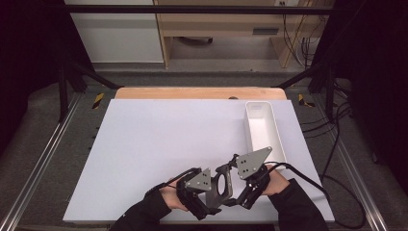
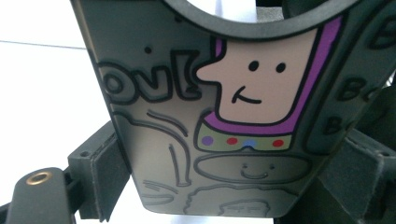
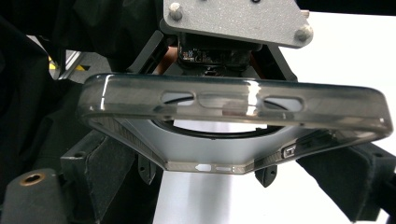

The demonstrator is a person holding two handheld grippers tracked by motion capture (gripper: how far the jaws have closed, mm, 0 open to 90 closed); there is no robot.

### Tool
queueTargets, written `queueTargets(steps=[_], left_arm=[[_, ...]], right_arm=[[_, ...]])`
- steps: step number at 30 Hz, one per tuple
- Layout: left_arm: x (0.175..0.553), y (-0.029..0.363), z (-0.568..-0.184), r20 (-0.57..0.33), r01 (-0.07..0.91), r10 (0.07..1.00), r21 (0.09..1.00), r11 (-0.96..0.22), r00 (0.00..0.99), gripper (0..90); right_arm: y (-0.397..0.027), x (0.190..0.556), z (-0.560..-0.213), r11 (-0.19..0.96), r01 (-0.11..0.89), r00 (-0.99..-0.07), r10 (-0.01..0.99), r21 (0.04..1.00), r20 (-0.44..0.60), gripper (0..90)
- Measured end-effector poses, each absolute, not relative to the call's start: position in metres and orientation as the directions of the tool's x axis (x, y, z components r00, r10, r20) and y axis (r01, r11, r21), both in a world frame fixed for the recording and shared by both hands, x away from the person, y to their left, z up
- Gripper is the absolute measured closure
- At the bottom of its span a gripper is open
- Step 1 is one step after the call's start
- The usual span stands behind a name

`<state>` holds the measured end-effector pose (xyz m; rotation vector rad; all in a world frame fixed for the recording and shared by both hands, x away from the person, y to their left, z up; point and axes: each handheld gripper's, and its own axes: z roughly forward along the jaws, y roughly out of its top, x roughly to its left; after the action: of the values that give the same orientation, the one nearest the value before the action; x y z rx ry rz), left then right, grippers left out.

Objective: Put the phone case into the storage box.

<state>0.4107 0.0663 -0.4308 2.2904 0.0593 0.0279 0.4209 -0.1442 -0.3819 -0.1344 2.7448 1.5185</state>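
Nearest the lens in the left gripper view was the smoky translucent plastic phone case (image 2: 210,130), its back printed with a cartoon face, purple outline and bubble lettering, pinched between that gripper's two black jaws. In the high view the case (image 1: 223,182) sat at about six o'clock on the white table sheet (image 1: 159,144), held in the air between the left gripper (image 1: 208,192) and the right gripper (image 1: 243,190), both clenched on it from opposite ends. The right gripper view looked along the case's side rim (image 3: 233,105), with its button cut-outs, clamped at both lower corners by the jaws.

This looked like a hand-over or joint carry of the case. A long white plastic tray (image 1: 262,130) lay at two o'clock, well apart from it. The next move would probably call for one gripper to let go while the other kept its grip, then to carry the case toward the tray without twisting it.
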Motion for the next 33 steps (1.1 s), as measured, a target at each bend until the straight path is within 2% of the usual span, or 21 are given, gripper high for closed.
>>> queueTargets(steps=[9, 16, 24, 33], left_arm=[[0.411, 0.069, -0.429, -0.002, 0.044, 0.063, 0.746, -0.665, 0.998, 7.4], [0.412, 0.078, -0.426, 0.008, 0.064, 0.106, 0.748, -0.661, 0.994, 3.9], [0.413, 0.101, -0.419, 0.013, 0.108, 0.186, 0.776, -0.622, 0.982, 2.2], [0.415, 0.139, -0.418, 0.006, 0.184, 0.328, 0.819, -0.544, 0.945, 2.1]], right_arm=[[-0.145, 0.421, -0.381, 0.536, -0.058, -0.998, -0.060, 0.842, -0.031, 12.5], [-0.150, 0.422, -0.376, 0.531, -0.047, -0.999, -0.024, 0.846, -0.040, 12.4], [-0.157, 0.423, -0.370, 0.528, -0.033, -0.998, 0.032, 0.849, -0.059, 12.4], [-0.162, 0.426, -0.367, 0.528, -0.013, -0.993, 0.089, 0.849, -0.071, 12.3]])
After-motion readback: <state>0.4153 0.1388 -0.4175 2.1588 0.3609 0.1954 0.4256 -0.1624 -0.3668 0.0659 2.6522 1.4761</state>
